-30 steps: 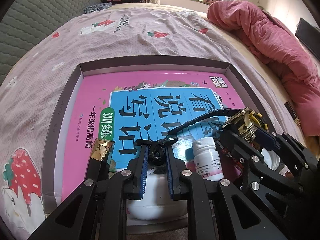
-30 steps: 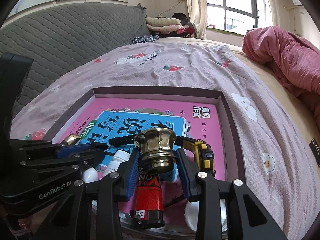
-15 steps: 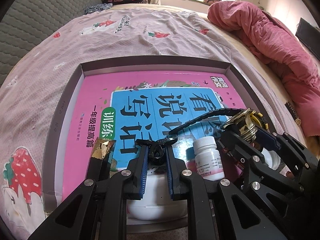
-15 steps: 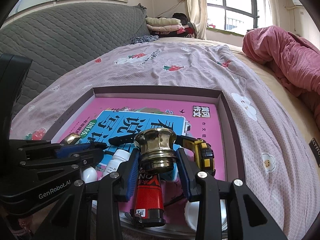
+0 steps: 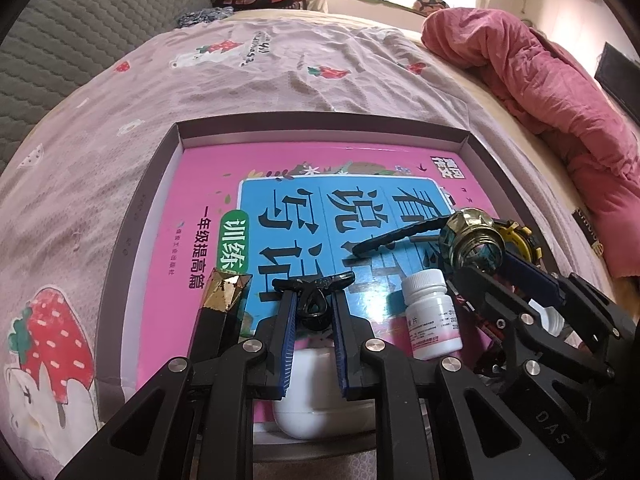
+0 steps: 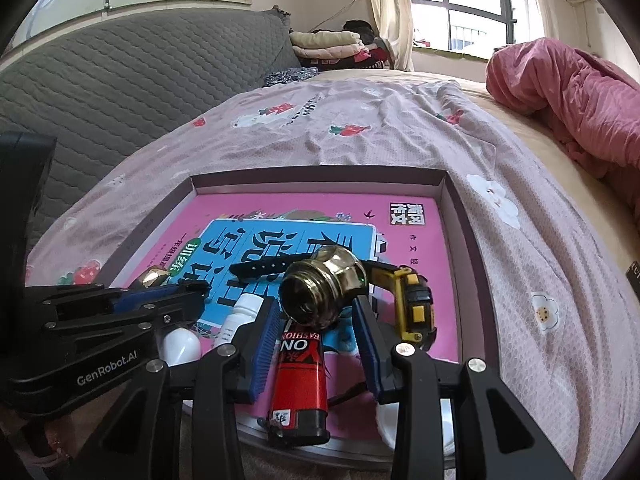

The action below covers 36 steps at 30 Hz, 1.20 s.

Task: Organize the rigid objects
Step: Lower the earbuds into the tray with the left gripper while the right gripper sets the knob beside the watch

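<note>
My left gripper [image 5: 313, 312] is nearly closed, its blue pads pinching a small black hair clip [image 5: 314, 300] above the white rounded case [image 5: 320, 412] at the tray's near edge. My right gripper [image 6: 316, 320] stands wide, and the brass fitting [image 6: 322, 288] lies tipped on its side between the fingers; whether a pad is touching it I cannot tell, but nothing is clamping it. Under it lies the red lighter [image 6: 299, 372], with the white pill bottle [image 5: 430, 316] just beside and the yellow tape measure [image 6: 412, 308] off to the right. Just past them, a black strap [image 6: 260, 269] rests on the pink workbook [image 5: 280, 184] that lines the grey tray [image 5: 320, 120]. Beyond that, the strawberry bedsheet [image 6: 360, 136], the red quilt [image 6: 568, 92] and the grey quilted headboard [image 6: 120, 80].

I'd say I'm mid-placement, so: keep the clip low and pick a bare patch of book. The fitting looks round and heavy, likely to roll, so I'd steady it flat and away from the lighter before pulling the right fingers clear.
</note>
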{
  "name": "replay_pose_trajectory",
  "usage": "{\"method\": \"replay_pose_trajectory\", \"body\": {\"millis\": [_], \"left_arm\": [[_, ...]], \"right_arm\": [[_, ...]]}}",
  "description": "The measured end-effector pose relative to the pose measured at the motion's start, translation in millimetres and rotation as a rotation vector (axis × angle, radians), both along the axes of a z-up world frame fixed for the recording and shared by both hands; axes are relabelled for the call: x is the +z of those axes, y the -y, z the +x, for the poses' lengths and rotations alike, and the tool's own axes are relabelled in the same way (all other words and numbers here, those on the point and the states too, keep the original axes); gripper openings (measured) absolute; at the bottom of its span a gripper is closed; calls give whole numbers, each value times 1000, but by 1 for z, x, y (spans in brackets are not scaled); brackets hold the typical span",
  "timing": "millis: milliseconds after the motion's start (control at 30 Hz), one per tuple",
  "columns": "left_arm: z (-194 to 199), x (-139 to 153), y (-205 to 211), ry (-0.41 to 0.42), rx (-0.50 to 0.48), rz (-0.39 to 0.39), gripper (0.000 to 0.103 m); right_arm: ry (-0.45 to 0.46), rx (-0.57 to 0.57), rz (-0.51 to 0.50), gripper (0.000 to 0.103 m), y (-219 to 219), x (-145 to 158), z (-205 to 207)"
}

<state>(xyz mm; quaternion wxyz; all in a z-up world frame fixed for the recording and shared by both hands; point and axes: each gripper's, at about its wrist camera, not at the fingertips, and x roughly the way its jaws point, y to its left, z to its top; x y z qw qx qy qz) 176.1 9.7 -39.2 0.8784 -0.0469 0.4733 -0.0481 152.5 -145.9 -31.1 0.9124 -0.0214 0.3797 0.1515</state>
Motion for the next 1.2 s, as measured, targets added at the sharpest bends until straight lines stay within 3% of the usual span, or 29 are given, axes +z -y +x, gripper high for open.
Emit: {"method": "replay_pose_trajectory", "body": {"millis": [767, 1133, 1200], "left_arm": [[-6, 4, 6, 10, -7, 3, 17], [-16, 10, 3, 22, -7, -21, 24], [-19, 12, 3, 25, -10, -19, 30]], "right_arm": [[125, -52, -11, 52, 17, 30, -36], [149, -76, -30, 52, 19, 41, -52], [149, -85, -29, 52, 19, 43, -54]]}}
